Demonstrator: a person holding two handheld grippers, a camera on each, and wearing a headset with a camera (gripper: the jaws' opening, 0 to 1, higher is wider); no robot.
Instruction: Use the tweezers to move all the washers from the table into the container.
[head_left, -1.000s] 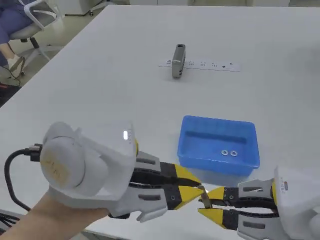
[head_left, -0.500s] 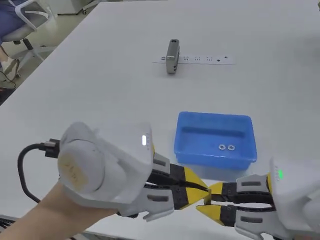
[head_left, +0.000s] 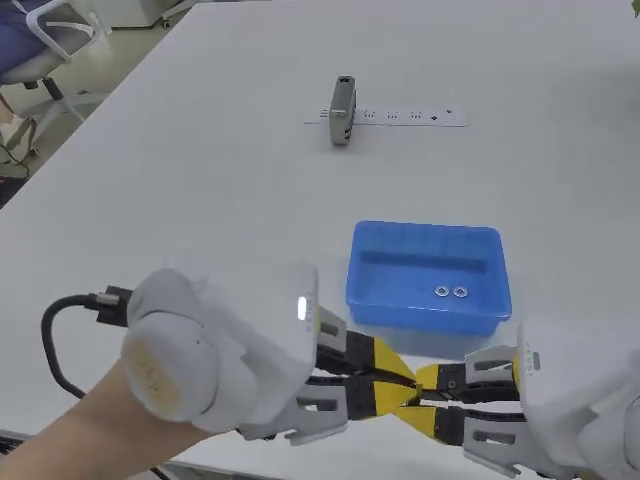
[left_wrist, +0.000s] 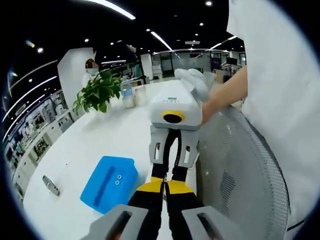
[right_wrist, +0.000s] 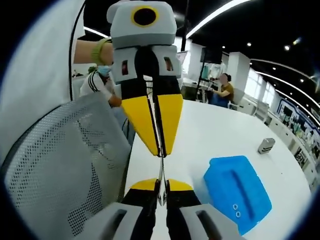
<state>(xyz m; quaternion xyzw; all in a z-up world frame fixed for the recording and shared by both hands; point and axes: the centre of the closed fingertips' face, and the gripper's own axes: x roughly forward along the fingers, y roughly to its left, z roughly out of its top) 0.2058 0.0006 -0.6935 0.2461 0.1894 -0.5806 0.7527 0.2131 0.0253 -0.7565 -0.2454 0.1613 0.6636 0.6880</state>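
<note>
On the table (head_left: 200, 180), two washers (head_left: 441, 292) lie in the container (head_left: 420, 318); we judge little remains. Left gripper (left_wrist: 164, 187) and right gripper (right_wrist: 161, 189) both clamp the tweezers (right_wrist: 160, 167).

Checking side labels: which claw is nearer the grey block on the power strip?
Left, by a little. The left claw lies towards the person from the grey block, roughly in line with it; the right claw meets it tip to tip, further right.

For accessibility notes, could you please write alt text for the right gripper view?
The left gripper and right gripper meet tip to tip, both shut on tweezers. Lower right, a blue container holds two washers on a white table.
</note>
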